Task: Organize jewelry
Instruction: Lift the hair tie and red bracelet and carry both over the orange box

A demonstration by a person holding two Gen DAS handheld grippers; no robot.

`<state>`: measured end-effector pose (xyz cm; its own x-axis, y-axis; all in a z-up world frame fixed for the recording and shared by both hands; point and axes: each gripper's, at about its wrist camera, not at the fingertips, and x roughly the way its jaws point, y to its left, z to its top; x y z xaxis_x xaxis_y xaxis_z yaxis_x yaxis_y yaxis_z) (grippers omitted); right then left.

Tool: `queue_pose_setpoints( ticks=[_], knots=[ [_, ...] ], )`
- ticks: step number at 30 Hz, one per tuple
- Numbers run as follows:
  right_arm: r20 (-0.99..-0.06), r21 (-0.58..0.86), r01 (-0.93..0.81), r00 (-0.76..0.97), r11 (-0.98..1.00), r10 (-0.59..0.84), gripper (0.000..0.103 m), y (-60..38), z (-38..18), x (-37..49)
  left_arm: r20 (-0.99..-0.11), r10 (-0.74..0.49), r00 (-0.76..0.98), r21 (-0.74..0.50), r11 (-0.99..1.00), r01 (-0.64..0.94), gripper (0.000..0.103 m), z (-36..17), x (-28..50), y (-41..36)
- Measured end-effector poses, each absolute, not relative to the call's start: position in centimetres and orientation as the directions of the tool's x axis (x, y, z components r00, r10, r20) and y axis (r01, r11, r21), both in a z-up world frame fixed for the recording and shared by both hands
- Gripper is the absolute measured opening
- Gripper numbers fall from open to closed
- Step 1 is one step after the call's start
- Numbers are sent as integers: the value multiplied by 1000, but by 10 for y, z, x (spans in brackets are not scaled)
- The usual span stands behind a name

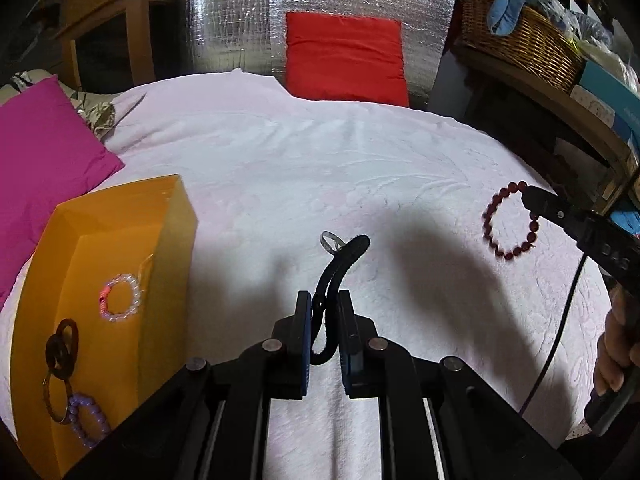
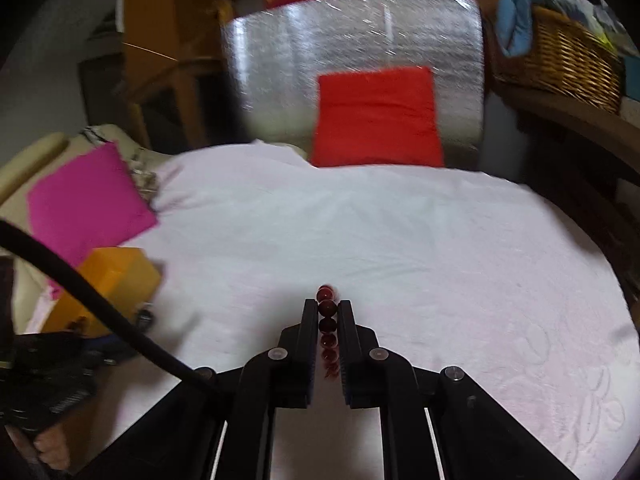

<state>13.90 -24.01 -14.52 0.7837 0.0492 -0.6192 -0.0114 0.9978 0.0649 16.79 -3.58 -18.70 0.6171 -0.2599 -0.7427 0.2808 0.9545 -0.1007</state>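
Jewelry gripped — red bead bracelet (image 2: 327,334) edge-on in right hand-held gripper (image 2: 327,303), black cord (image 1: 334,280) in left (image 1: 324,294).

A red cushion (image 1: 346,56) leans against silver foil insulation (image 1: 236,16) behind a white bedspread (image 1: 320,168); a magenta pillow (image 1: 44,152) lies left, a wicker basket (image 1: 520,40) sits right.

**Jewelry, sorted and unsorted**

A dark red beaded bracelet (image 1: 510,222) hangs as an open ring above the white bedspread, pinched at its top edge. A black cord (image 1: 336,276) carrying a silver ring (image 1: 331,241) arcs upward. In the orange box (image 1: 120,232) lie a clear beaded bracelet (image 1: 122,298), dark interlinked rings (image 1: 60,356) and a purple beaded bracelet (image 1: 88,424) (partly hidden).
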Motion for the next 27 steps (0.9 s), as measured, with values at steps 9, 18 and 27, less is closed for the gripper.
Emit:
queue_pose_setpoints(
  ticks=[9,18,27],
  knots=[
    [-581,108,-139,795,984,176,10,-179,-138,133,-701,-201,684,-69,974,216,13,-171,149,7],
    [-563,151,-251,773,956,292,10,-111,-134,122,-657,-104,747,-36,994,106,13,-160,124,61],
    [-567,162,-361,728,918,386,10,-46,-146,116,-649,17,761,-8,1000,-30,13,-164,106,115]
  ],
)
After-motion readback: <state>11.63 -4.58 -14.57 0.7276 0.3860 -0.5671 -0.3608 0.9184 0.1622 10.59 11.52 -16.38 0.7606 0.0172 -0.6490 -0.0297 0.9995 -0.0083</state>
